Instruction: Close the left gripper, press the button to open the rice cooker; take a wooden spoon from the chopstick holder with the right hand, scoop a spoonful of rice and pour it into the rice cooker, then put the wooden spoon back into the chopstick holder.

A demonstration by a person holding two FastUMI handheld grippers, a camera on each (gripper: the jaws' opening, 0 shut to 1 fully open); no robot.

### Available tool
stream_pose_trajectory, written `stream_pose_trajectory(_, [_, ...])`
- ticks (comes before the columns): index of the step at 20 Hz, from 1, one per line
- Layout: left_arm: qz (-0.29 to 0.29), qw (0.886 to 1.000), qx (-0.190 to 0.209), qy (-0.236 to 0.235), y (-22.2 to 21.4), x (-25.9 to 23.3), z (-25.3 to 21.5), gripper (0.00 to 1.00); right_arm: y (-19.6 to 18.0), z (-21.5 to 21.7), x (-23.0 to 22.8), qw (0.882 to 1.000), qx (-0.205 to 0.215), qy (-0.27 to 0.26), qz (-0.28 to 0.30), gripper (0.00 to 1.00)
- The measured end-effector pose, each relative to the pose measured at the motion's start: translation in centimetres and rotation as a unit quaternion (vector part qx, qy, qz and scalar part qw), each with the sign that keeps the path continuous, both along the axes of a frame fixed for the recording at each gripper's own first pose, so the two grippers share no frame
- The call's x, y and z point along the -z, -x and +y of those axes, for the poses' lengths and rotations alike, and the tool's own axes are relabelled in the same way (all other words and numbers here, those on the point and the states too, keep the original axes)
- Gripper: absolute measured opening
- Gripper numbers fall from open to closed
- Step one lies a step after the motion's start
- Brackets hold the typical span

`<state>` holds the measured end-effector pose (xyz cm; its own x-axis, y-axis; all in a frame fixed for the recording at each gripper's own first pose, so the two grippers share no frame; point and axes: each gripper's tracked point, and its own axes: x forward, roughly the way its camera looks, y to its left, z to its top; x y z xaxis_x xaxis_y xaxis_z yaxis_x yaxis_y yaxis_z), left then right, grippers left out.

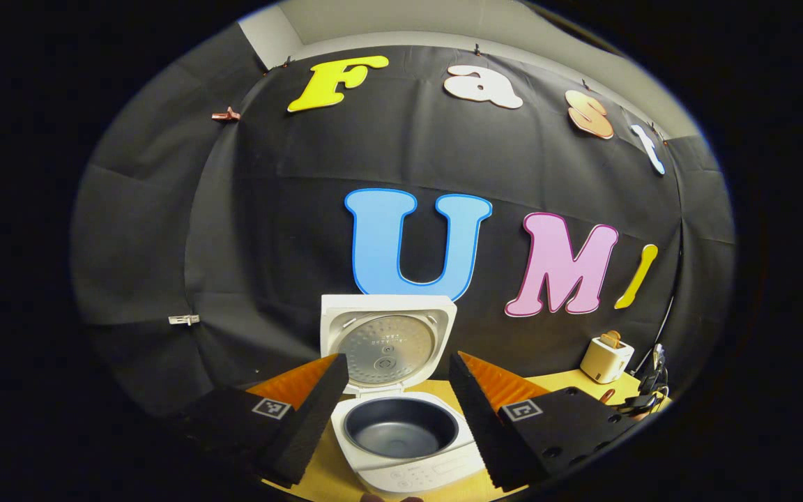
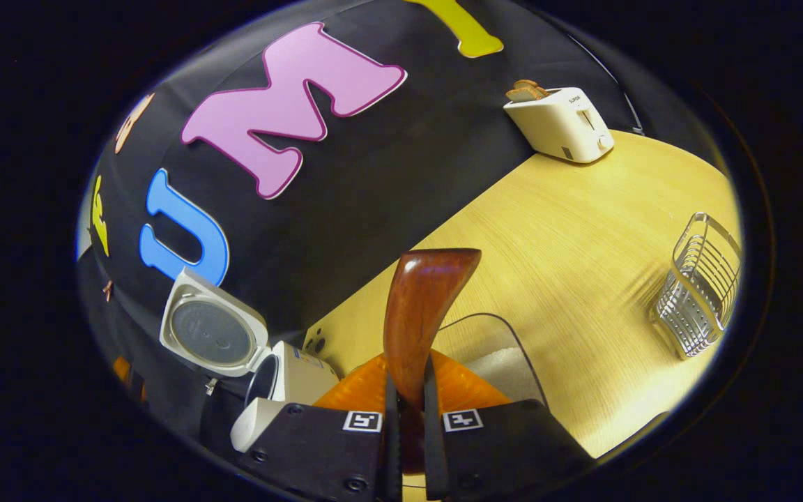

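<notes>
The left gripper view looks straight at the rice cooker (image 1: 401,418) from the front: its lid stands upright, the round metal inner plate faces the camera, and the dark inner pot looks bare. The left gripper (image 1: 394,408) hangs open, its two fingers spread wide to either side of the cooker, touching nothing. Far to the right of this view a small white toaster (image 1: 606,358) sits on the wooden table (image 1: 562,382).

The right gripper view shows the rice cooker (image 2: 262,369) from the side, low at the left, lid tilted open. In the centre, the right gripper (image 2: 410,418) is clamped on the wooden spoon (image 2: 419,314), both fingers pressing its handle; the glossy reddish-brown wood rises between them and flares wide at the top. Just behind the fingers stands a clear container (image 2: 495,355) holding white rice. Further right, the toaster (image 2: 560,122) carries bread in its slot, and the wire chopstick holder (image 2: 701,286) stands well apart from the spoon, near the table's right edge.
</notes>
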<state>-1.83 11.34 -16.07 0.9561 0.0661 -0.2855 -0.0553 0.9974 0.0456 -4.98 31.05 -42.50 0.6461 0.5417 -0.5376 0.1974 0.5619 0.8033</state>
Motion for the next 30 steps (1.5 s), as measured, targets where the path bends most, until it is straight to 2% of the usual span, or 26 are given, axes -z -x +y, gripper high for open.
stream_pose_trajectory(7, [0.003, 1.000, -0.006, 0.000, 0.2, 0.1, 0.2, 0.94, -3.5, -2.3, -5.1, 0.999, 0.026, -0.018, -0.023, 0.17])
stream_pose_trajectory(12, [0.008, 1.000, -0.018, 0.008, 0.9, 0.6, 0.7, 0.94, -6.9, -0.5, -10.1, 0.998, 0.016, -0.040, -0.046, 0.17])
stream_pose_trajectory(18, [0.003, 0.999, -0.036, 0.007, 2.0, 0.2, 2.3, 0.94, -9.7, 6.4, -16.2, 0.993, -0.012, -0.095, -0.067, 0.17])
stream_pose_trajectory(23, [0.006, 0.998, -0.058, 0.004, 3.2, 0.1, 4.1, 0.94, -9.5, 14.3, -19.2, 0.988, -0.067, -0.112, -0.082, 0.17])
stream_pose_trajectory(30, [0.015, 0.997, -0.074, 0.007, 4.0, 0.3, 5.9, 0.94, -8.4, 23.6, -20.2, 0.982, -0.127, -0.091, -0.107, 0.17])
